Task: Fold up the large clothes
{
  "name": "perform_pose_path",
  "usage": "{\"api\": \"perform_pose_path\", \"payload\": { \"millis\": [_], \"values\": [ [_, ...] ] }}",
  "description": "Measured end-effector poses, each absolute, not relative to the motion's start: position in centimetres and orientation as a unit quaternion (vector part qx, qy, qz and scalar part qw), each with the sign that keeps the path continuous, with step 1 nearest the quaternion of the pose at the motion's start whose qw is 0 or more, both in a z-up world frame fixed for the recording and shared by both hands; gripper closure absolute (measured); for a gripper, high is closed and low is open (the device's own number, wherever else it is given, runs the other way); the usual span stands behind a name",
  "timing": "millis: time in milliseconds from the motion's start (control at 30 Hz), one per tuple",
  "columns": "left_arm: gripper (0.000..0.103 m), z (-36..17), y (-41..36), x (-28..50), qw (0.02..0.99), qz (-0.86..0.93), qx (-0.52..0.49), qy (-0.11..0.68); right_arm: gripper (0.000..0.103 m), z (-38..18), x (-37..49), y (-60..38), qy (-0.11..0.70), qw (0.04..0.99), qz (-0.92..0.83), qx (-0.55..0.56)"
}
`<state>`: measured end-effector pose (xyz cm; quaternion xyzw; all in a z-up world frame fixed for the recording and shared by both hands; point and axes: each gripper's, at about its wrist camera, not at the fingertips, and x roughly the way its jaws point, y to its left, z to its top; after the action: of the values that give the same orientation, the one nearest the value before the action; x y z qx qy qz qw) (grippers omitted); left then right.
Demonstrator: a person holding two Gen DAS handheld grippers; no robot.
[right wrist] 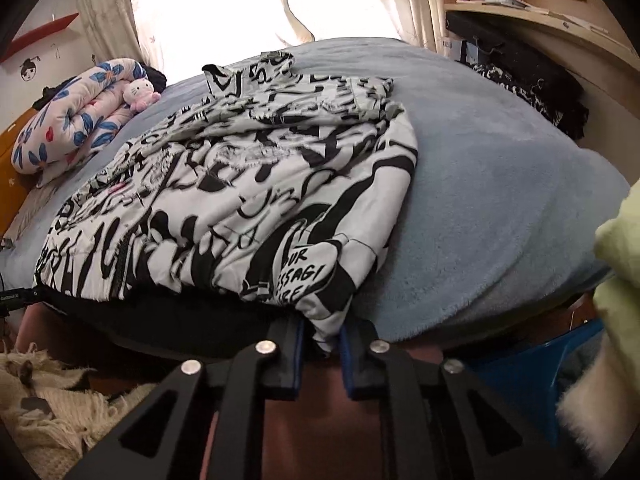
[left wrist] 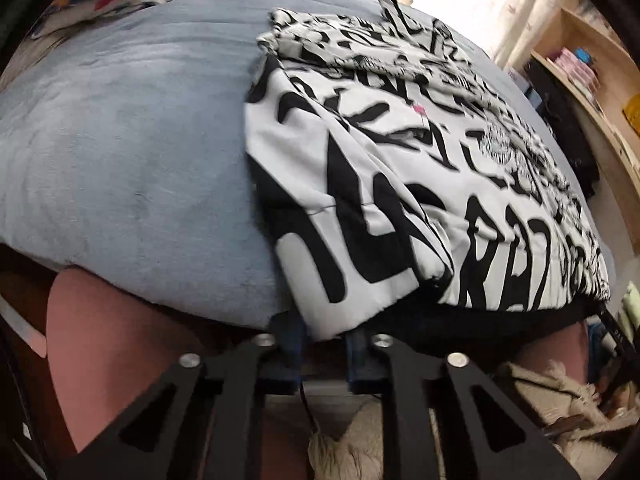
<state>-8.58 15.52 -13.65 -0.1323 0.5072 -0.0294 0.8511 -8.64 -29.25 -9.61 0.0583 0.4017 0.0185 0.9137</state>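
Both wrist views: grippers (left wrist: 323, 334) (right wrist: 322, 340) pinch jacket (right wrist: 240, 184) hem

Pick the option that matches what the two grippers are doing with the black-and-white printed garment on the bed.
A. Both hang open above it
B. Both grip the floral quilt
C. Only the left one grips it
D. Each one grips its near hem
D: in the left wrist view the left gripper pinches the near hem of the black-and-white printed garment, and in the right wrist view the right gripper pinches another part of that hem.

jacket (left wrist: 400, 168) hem — hidden in jaws | print lettering — blurred
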Motion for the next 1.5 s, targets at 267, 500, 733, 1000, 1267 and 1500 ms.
{"api": "perform_pose_path", "payload": {
  "millis": [267,500,733,1000,1267,1500],
  "values": [
    [0.101,-6.9,17.8,-8.7,0.874,-0.037,-0.221,0.432,0.097,-3.3,-7.9,-29.6,0.325,0.941,0.012,0.097],
    [0.101,-1.5,17.1,-4.2,0.89,-0.054,-0.238,0.384,0.097,1.8,-4.5,-29.4,0.265,0.958,0.016,0.106],
    [0.101,0.8,16.2,3.9,0.893,-0.054,-0.255,0.367,0.097,4.5,2.7,-28.7,0.243,0.966,0.015,0.083],
    [0.101,1.9,15.9,17.9,0.899,-0.007,-0.259,0.354,0.097,5.3,18.4,-30.7,0.273,0.952,-0.026,0.135],
    [0.099,-4.3,14.8,32.2,0.88,0.052,-0.223,0.415,0.096,-2.2,33.4,-30.0,0.375,0.915,-0.061,0.134],
    [0.081,-9.1,15.2,37.4,0.851,0.046,-0.199,0.484,0.085,-6.2,36.0,-32.7,0.421,0.882,-0.009,0.211]
  ]
}}
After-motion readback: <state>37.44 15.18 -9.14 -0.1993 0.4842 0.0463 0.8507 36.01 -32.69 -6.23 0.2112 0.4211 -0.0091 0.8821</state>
